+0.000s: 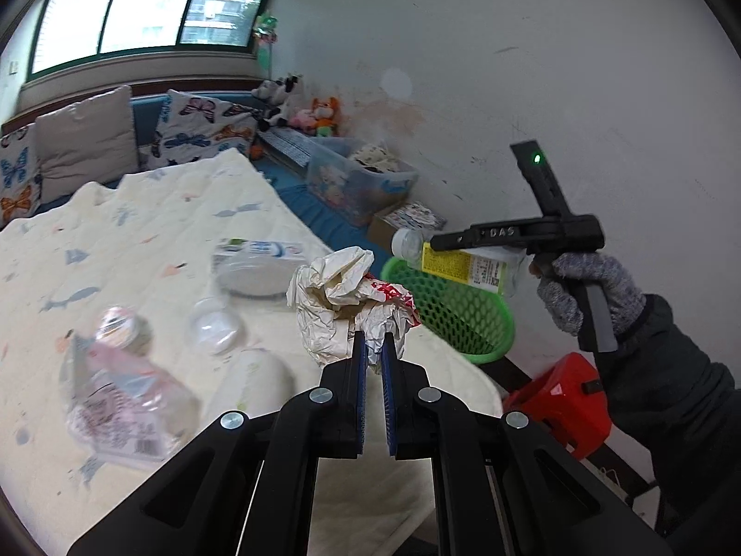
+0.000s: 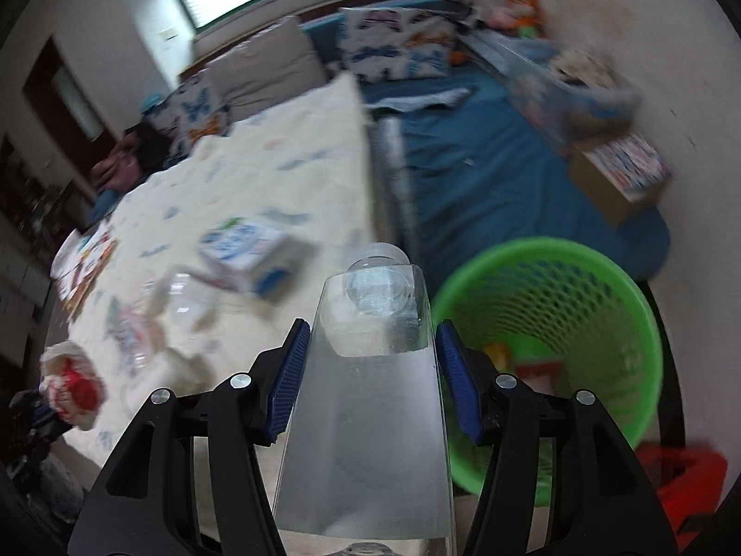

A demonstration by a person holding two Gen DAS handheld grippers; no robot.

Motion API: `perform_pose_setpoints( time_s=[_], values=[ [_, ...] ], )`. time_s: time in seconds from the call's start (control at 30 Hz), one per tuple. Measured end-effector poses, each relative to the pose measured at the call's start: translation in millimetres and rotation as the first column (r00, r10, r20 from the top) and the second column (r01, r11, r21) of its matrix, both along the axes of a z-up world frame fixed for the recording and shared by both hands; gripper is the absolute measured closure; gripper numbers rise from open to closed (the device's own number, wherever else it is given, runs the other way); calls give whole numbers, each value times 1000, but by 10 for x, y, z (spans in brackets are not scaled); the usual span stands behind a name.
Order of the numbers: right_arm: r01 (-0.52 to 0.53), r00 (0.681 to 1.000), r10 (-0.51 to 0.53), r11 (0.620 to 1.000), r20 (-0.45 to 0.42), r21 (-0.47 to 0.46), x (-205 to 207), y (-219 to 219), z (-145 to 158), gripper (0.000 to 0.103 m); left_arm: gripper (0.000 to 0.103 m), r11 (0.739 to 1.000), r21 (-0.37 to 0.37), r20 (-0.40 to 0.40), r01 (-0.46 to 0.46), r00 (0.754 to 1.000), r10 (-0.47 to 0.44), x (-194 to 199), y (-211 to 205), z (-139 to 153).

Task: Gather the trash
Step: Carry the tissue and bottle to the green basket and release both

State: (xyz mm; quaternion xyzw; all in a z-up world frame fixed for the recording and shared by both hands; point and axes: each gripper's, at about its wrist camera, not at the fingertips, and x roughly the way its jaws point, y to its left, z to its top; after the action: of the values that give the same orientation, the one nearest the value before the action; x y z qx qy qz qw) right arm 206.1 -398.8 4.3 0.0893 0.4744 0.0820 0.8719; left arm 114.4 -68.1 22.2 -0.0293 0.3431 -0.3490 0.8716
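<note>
left gripper [image 1: 374, 347]: jaws pinching a crumpled, creased paper wrapper [image 1: 345, 299] above the quilted bedspread [image 1: 162, 213] | right gripper [image 2: 370, 366]: jaws gripping a smooth clear plastic bottle [image 2: 370, 370], cap forward, beside the round green mesh basket [image 2: 643, 324] | lying on bed: crushed bottle [image 1: 120, 370], carton [image 2: 243, 250]

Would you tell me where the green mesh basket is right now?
The green mesh basket stands off the bed's edge, right of the clear bottle in the right wrist view, with a red stool beside it.
</note>
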Motion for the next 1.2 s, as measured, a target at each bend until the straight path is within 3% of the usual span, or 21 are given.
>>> perform_pose_setpoints(
  time_s=[0.33, 0.57, 0.8, 1.2],
  values=[
    [155, 977, -145, 986, -154, 55, 198, -847, -1031, 46, 96, 996, 47, -43, 73, 997, -71, 366, -764, -56],
    [162, 971, -141, 982, -192, 100, 358, -942, -1373, 44, 96, 992, 81, -77, 99, 993, -93, 578, -1119, -142],
    [191, 975, -174, 974, -135, 125, 235, -1114, -1226, 41, 96, 984, 114, -102, 139, 987, -127, 712, -1485, -250],
    [245, 969, -247, 956, -7, 160, -437, -1449, -771, 33, 96, 953, 182, -184, 241, 961, -207, 961, -2359, -591]
  ],
)
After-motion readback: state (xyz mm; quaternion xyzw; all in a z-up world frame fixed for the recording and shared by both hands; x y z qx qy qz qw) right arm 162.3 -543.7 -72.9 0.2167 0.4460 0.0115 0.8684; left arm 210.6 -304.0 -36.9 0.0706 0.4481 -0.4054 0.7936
